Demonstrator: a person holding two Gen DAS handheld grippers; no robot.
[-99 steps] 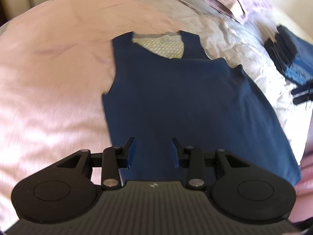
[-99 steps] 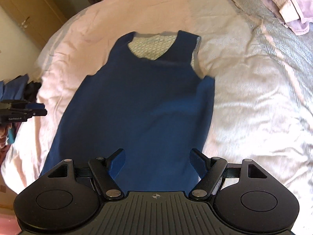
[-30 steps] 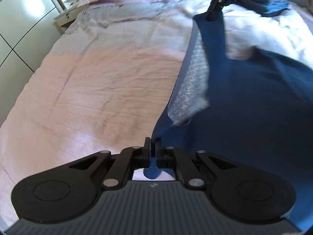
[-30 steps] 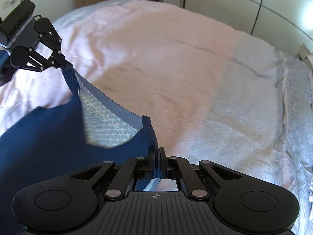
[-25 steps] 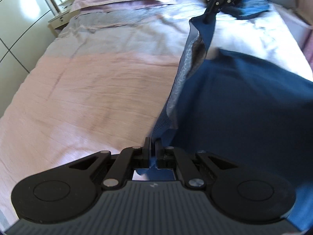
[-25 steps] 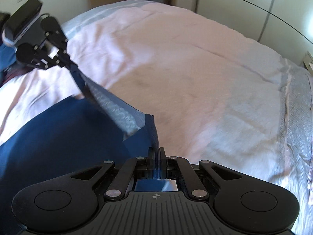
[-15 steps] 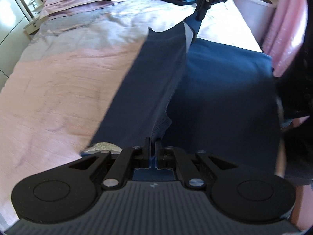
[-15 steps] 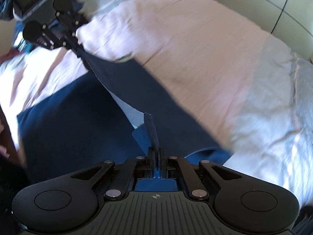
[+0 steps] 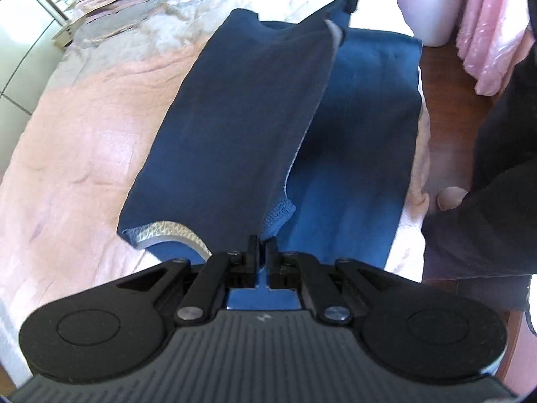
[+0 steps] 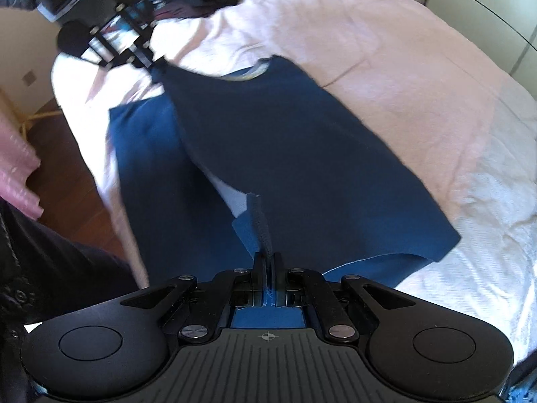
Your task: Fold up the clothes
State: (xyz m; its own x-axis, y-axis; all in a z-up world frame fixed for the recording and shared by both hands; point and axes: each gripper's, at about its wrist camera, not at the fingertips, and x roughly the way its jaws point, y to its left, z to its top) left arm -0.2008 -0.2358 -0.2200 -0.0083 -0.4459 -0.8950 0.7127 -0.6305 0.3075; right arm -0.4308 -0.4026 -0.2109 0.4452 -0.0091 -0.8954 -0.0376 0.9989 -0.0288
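- Left claw (image 9: 263, 247) is clamped on a shoulder strap of the navy top (image 9: 235, 117).
- Right claw (image 10: 268, 262) pinches the other strap.
- The top's upper part lies doubled over on the bed (image 9: 84, 141).

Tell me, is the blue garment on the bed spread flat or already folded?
Partly folded: the blue garment has its upper part doubled over the lower, and both tools, left and right, grip its shoulder straps.

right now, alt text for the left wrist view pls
The left claw is shut on a shoulder strap of a navy sleeveless top, whose upper half is folded over its lower half on a pink bedspread. At the far end the right claw pinches the other strap.
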